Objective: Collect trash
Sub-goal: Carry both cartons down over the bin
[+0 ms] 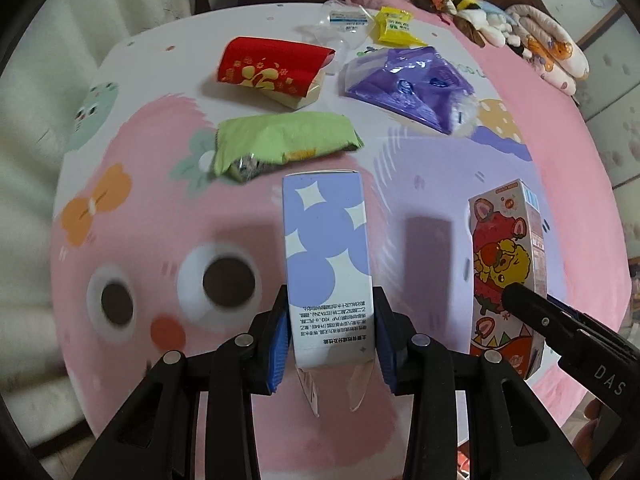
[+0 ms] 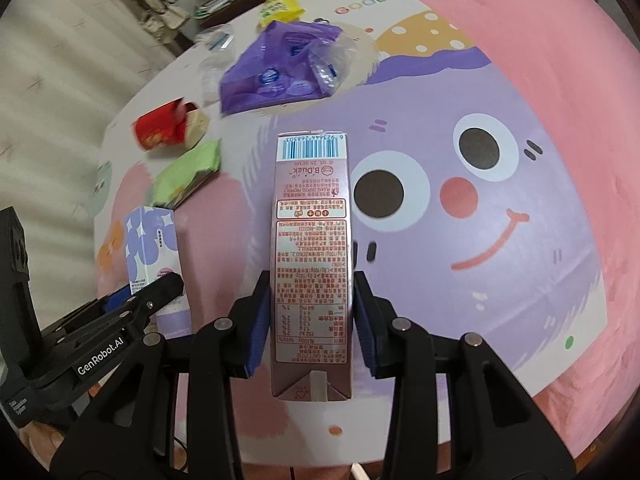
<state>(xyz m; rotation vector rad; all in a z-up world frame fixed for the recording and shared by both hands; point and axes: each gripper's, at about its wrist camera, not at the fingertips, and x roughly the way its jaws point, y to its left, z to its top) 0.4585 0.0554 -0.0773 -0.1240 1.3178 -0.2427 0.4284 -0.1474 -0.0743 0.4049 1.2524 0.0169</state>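
Surface: a bed or table covered with a cartoon-print sheet (image 1: 132, 208), pink and purple faces on it; litter lies toward its far side
Bin or bag: none in either view, so where the trash is meant to go cannot be told
Purple plastic bag (image 1: 404, 82): lies crumpled on the sheet, far side, not yet picked up
Red packet (image 1: 272, 68): lies on the sheet, left of the purple bag, untouched
Green wrapper (image 1: 280, 142): lies torn open on the sheet, just beyond the blue carton's far end, untouched
Yellow sachet (image 1: 394, 26) and clear plastic wrap (image 1: 344, 24): at the far edge, near each other, untouched
Blue-and-white carton (image 1: 328, 264): lifted clear of the sheet, clamped across its lower part between the blue pads of the left gripper (image 1: 332, 340); a shadow falls on the sheet beside it
Strawberry drink carton (image 2: 312, 260): also off the sheet, its sides pinched between the pads of the right gripper (image 2: 312, 328), barcode end pointing away
Progress, as I judge it: early; two cartons are in hand but not shown deposited, and at least five pieces remain on the sheet
Left to do: carry both cartons to wherever trash goes, then come back for the wrappers, bag and sachet
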